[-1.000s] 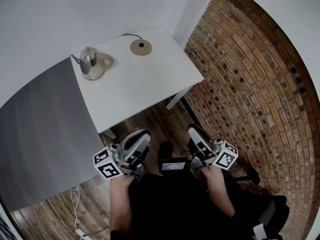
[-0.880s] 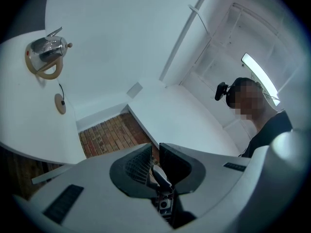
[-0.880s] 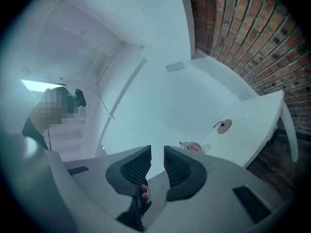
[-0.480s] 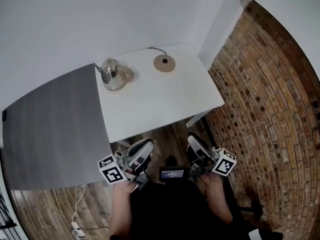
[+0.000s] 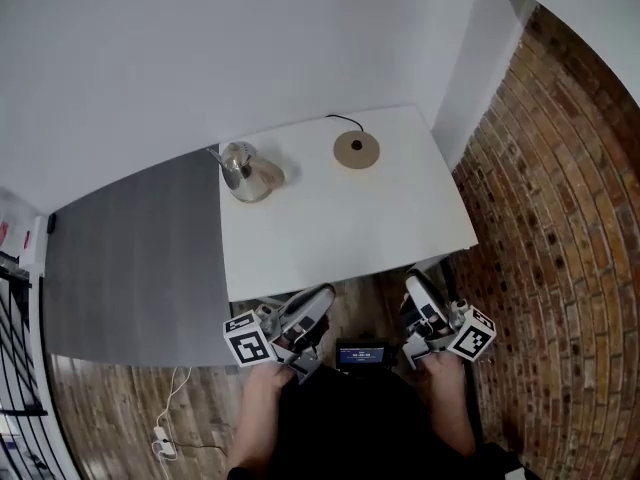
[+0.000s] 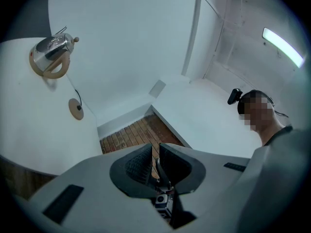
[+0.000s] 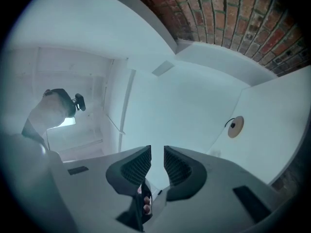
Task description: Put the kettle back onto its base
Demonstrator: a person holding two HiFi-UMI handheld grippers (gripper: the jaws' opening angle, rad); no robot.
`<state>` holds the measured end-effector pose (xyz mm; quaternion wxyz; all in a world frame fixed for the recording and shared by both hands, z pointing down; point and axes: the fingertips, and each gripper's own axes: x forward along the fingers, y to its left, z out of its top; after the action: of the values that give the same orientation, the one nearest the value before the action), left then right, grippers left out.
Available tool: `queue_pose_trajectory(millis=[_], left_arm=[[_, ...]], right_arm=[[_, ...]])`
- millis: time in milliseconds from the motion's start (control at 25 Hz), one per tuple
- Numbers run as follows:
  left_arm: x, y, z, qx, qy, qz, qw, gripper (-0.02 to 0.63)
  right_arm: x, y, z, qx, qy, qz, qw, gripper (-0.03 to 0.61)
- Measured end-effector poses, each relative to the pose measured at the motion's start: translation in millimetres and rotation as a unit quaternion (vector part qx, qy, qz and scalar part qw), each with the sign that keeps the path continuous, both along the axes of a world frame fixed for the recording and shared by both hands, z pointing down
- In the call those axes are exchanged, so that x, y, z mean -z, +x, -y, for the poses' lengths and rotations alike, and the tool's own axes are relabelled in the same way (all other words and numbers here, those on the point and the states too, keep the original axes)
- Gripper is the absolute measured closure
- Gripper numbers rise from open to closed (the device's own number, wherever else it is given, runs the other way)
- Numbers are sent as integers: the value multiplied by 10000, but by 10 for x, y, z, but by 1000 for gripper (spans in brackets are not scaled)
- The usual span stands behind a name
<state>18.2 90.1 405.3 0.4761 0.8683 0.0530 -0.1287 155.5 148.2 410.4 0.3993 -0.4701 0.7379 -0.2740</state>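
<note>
A steel kettle (image 5: 248, 171) with a tan handle stands at the white table's (image 5: 340, 238) back left corner. Its round tan base (image 5: 356, 149), with a black cord, lies to the right of it, and the two are apart. My left gripper (image 5: 318, 300) and right gripper (image 5: 418, 286) hover at the table's near edge, far from both. In the left gripper view the kettle (image 6: 51, 55) and base (image 6: 76, 108) show at far left. My left gripper (image 6: 155, 152) has a narrow gap with nothing in it. My right gripper (image 7: 157, 155) is also slightly apart and empty, with the base (image 7: 235, 126) off to its right.
A grey surface (image 5: 130, 258) adjoins the table's left side. Brick paving (image 5: 560, 218) lies to the right, beside a white wall corner (image 5: 475, 78). A small lit device (image 5: 362, 353) sits between my hands. A cable (image 5: 170, 423) trails over the wooden floor, lower left.
Both grippers have moved forward, up to the table's near edge. The view has shifted with them, so the kettle and base now sit nearer the middle of the picture.
</note>
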Motion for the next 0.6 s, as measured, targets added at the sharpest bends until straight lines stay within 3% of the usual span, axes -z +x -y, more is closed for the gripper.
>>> queue_pose_trajectory(millis=[240, 600], left_arm=[[38, 230, -102, 256, 97, 170, 9995, 560], [66, 362, -57, 445, 138, 354, 9983, 560]], right_arm=[[-55, 324, 45, 274, 159, 217, 9993, 491], [-56, 430, 157, 422, 301, 415, 9978, 491]])
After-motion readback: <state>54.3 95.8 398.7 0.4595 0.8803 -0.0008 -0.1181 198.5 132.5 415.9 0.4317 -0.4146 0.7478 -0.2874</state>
